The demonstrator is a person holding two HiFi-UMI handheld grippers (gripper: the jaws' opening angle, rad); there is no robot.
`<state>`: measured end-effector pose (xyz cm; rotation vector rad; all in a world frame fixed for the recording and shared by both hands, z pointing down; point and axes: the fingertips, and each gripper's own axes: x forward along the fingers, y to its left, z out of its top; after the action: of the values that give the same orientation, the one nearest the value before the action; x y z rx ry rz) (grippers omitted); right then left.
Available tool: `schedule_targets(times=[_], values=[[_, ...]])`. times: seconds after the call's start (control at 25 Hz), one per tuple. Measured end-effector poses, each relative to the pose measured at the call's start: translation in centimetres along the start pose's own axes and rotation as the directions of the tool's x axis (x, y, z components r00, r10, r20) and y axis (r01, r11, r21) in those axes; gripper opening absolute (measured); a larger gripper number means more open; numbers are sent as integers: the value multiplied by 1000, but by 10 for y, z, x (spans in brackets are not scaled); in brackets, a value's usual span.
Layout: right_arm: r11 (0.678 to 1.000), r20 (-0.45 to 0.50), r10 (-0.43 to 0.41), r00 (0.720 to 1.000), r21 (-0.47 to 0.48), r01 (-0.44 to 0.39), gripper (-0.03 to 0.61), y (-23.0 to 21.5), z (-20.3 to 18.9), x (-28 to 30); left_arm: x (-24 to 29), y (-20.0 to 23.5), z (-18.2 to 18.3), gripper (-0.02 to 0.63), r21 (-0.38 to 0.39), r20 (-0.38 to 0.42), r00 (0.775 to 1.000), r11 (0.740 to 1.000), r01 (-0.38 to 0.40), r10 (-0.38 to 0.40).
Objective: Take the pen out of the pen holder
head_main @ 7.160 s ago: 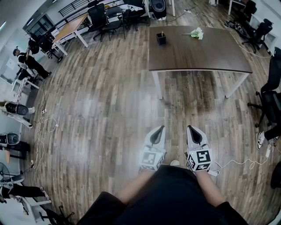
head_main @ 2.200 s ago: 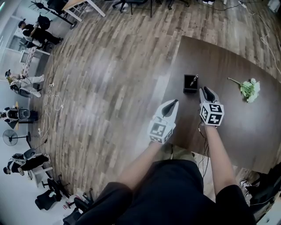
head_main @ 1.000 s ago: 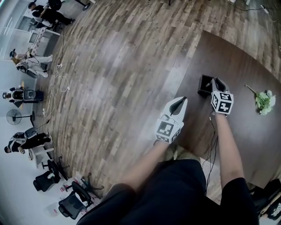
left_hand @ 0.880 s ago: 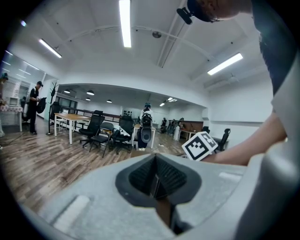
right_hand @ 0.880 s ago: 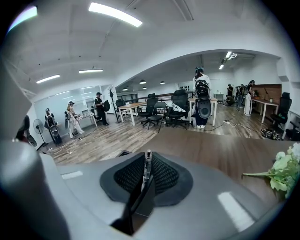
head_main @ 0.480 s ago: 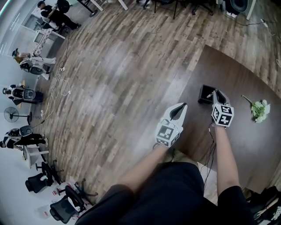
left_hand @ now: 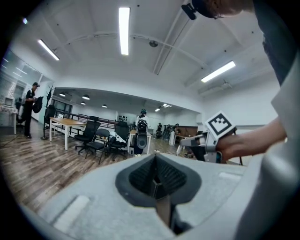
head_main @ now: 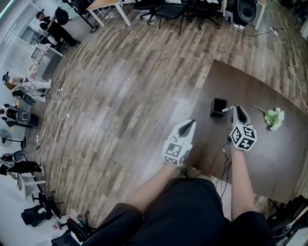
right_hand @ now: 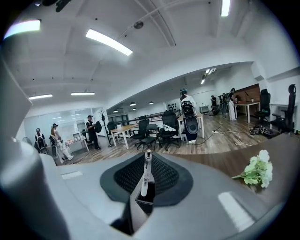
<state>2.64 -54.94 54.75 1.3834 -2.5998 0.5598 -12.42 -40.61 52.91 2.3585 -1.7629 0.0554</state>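
The black square pen holder (head_main: 218,106) stands near the left end of the dark brown table (head_main: 274,153). My right gripper (head_main: 236,108) hovers just to its right, shut on a white pen (head_main: 227,109) whose free end reaches back over the holder's right rim. In the right gripper view the pen (right_hand: 146,172) stands upright between the jaw tips (right_hand: 145,187), with the dark holder (right_hand: 145,199) showing just beneath it. My left gripper (head_main: 192,122) hangs off the table's left edge, over the floor, shut and empty. In the left gripper view its tips (left_hand: 156,180) meet, with the right gripper (left_hand: 192,140) ahead.
A bunch of pale green flowers (head_main: 272,117) lies on the table right of my right gripper, also seen as flowers (right_hand: 255,172). Office chairs (head_main: 159,7), desks and standing people (head_main: 53,29) fill the room's far side. Cables trail on the wood floor (head_main: 53,115).
My right gripper has lifted up and to the right, away from the holder, bringing the pen out with it. The left gripper has risen a little too.
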Motion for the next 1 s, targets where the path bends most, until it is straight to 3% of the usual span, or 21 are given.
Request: schedule_targets(times=[0.28, 0.44, 0.76, 1.0], values=[[993, 91, -77, 993, -83, 85, 49, 19, 50, -77, -19, -3, 38, 3, -14, 24, 998, 998, 61, -60], [987, 120, -119, 986, -98, 131, 49, 9, 65, -124, -19, -14, 55, 3, -3, 48, 994, 995, 97, -97], [971, 89, -223, 971, -71, 229, 49, -38, 33, -185, 9, -55, 67, 3, 49, 61, 977, 978, 202, -204], [955, 97, -283, 954, -63, 289, 49, -57, 24, -228, 27, -81, 66, 3, 58, 55, 970, 970, 235, -239]])
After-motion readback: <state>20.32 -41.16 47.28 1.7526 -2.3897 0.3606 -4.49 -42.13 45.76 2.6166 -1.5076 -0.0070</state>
